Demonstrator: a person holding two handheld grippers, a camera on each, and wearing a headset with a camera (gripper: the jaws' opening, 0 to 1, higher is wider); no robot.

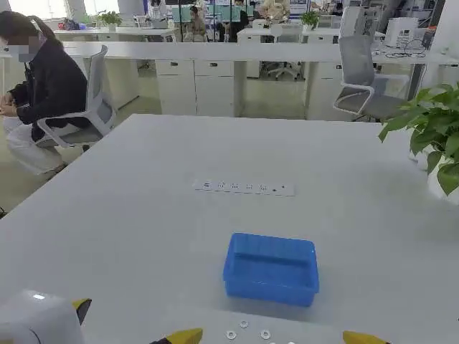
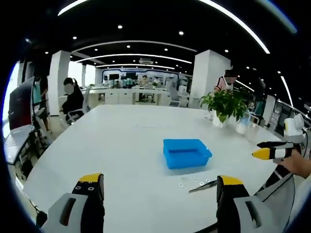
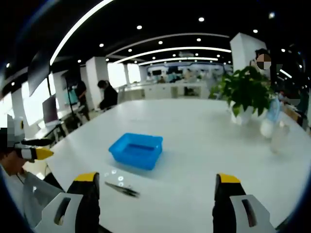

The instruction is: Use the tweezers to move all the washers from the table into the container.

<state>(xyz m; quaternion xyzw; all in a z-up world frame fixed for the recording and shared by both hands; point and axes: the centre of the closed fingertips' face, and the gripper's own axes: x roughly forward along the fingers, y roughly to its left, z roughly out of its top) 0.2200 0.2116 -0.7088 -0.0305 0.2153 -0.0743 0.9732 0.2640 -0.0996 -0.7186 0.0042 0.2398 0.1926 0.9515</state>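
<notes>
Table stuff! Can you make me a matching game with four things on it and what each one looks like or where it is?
Things:
1. container
2. washers
3. tweezers
4. plant

Clues:
A. green leaves, at the edge of the table
B. small rings lying loose in front of the blue box
C. blue, open on top
D. thin, lying beside the rings

Pairs: 1-C, 2-B, 3-D, 4-A.

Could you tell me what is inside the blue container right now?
Inside the blue container I see bare blue floor, nothing on it; the near wall hides a strip.
</notes>
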